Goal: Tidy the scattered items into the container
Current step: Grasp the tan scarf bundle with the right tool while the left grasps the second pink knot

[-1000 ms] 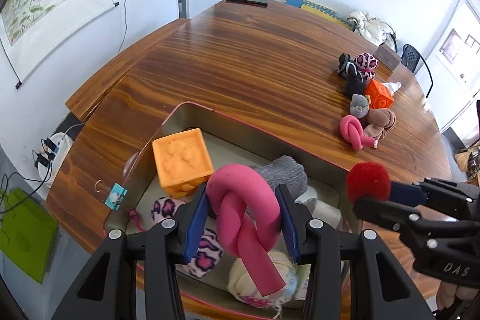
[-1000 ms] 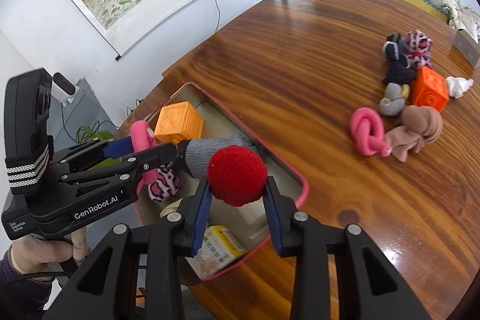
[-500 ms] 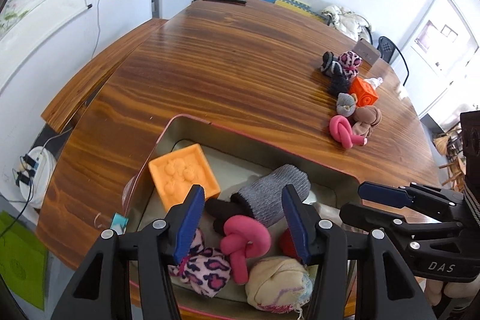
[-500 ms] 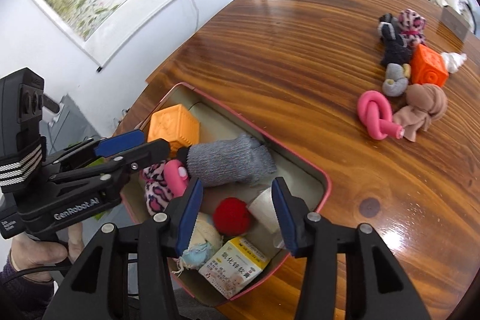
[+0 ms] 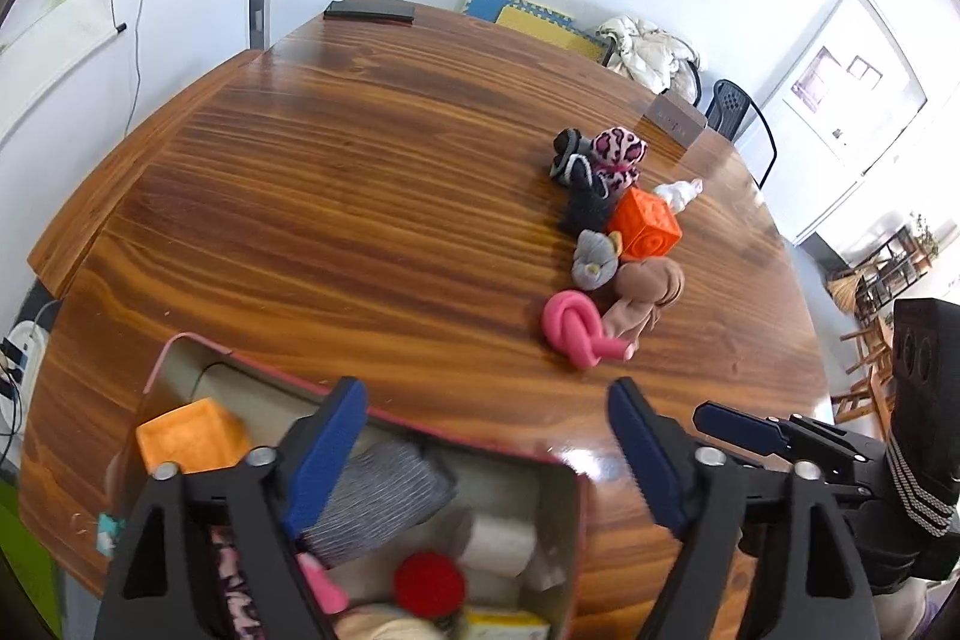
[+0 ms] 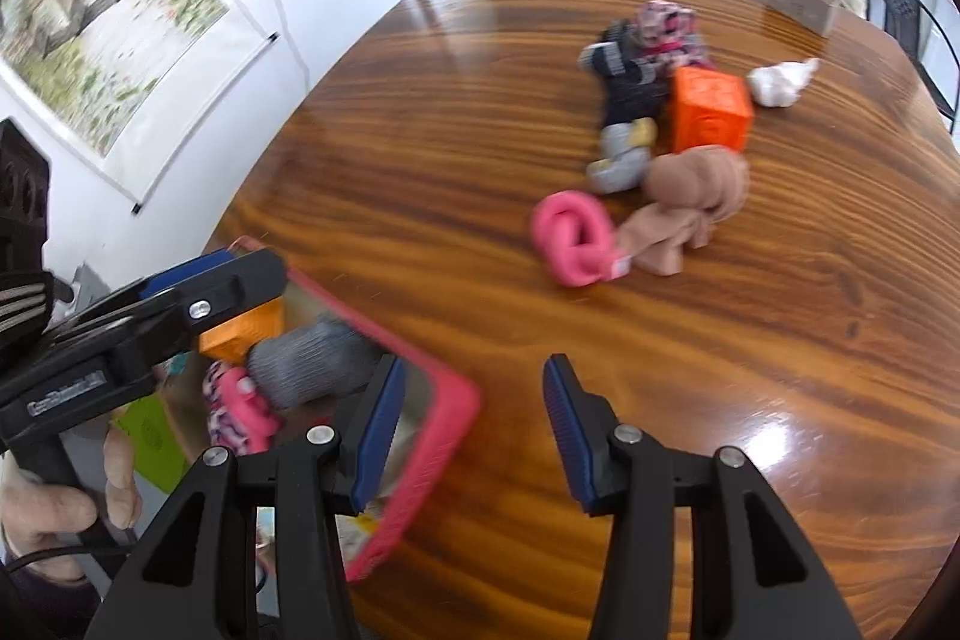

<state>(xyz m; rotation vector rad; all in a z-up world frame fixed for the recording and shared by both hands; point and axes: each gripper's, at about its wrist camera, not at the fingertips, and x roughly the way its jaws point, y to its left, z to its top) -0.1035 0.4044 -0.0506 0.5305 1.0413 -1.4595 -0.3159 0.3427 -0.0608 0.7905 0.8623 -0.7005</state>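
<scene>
The pink-rimmed container (image 5: 198, 347) (image 6: 444, 436) sits at the table's near left, holding an orange cube (image 5: 189, 436), a grey sock (image 5: 372, 496), a red ball (image 5: 429, 583), a pink knot (image 6: 246, 400) and other items. My left gripper (image 5: 483, 460) is open and empty above its far rim. My right gripper (image 6: 471, 430) is open and empty beside the container. Scattered on the table lie a pink knot (image 5: 576, 325) (image 6: 576, 235), a tan sock (image 5: 645, 292), a grey sock (image 5: 594, 259), an orange cube (image 5: 645, 223), dark socks (image 5: 579, 184) and a leopard-print sock (image 5: 618, 154).
A white cloth (image 5: 678, 193) lies behind the orange cube. A brown box (image 5: 675, 121) and a dark flat object (image 5: 369, 8) sit at the table's far edge. A chair (image 5: 744, 118) stands beyond. A picture (image 6: 90, 40) hangs on the left wall.
Both grippers opened and dropped their loads, the pink knot and the red ball, into the container. They have since lifted and swung toward the scattered pile.
</scene>
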